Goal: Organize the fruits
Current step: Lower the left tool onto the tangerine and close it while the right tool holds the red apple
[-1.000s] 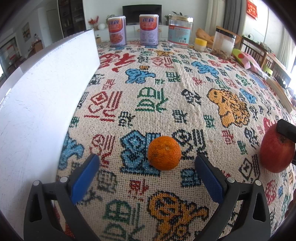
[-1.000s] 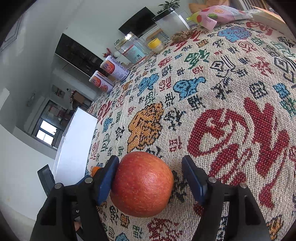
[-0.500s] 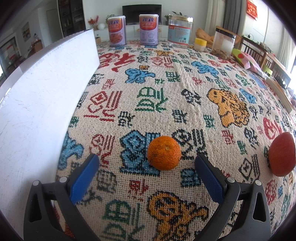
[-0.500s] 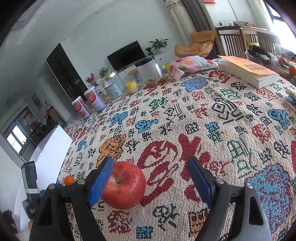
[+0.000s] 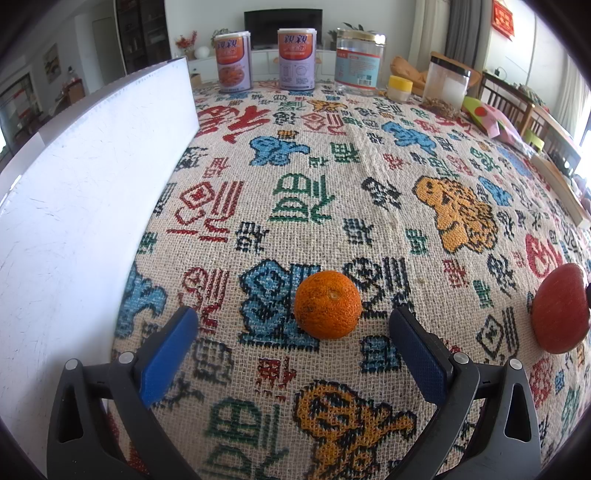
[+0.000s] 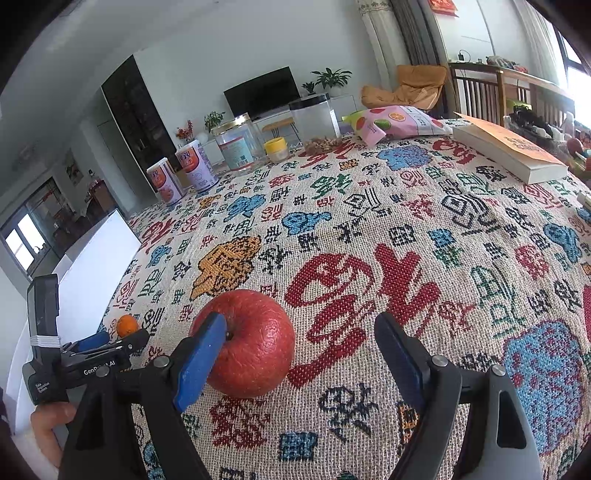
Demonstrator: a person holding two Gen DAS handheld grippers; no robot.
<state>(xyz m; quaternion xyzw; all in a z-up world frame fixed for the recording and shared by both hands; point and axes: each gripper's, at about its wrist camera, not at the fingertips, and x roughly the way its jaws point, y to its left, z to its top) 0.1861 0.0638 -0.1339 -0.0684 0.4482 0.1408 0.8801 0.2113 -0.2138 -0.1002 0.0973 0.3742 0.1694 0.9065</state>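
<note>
Left gripper (image 5: 291, 332) spread wide, mandarin (image 5: 328, 305) lower centre, just ahead between fingers, untouched. Right gripper (image 6: 301, 347) spread wide, red apple (image 6: 248, 343) against left finger, lower left, on patterned tablecloth (image 6: 406, 229).

This is a home, in a living and dining room. The worktop is a table under a woven cloth (image 6: 369, 229) patterned with coloured characters and animals. At its far edge stand two food tins (image 5: 233, 61), a big clear jar (image 5: 359, 61), a small yellow-lidded pot (image 6: 276, 148) and a snack bag (image 6: 395, 120); a paperback book (image 6: 509, 147) lies to the right. Behind, a flat television (image 6: 263, 92) sits on a low white cabinet with potted plants (image 6: 330, 77) beside it. A dark glass-door cabinet (image 6: 136, 110), wooden dining chairs (image 6: 476, 94), curtains (image 6: 402, 33) and red paper decorations on the wall complete the domestic setting.
</note>
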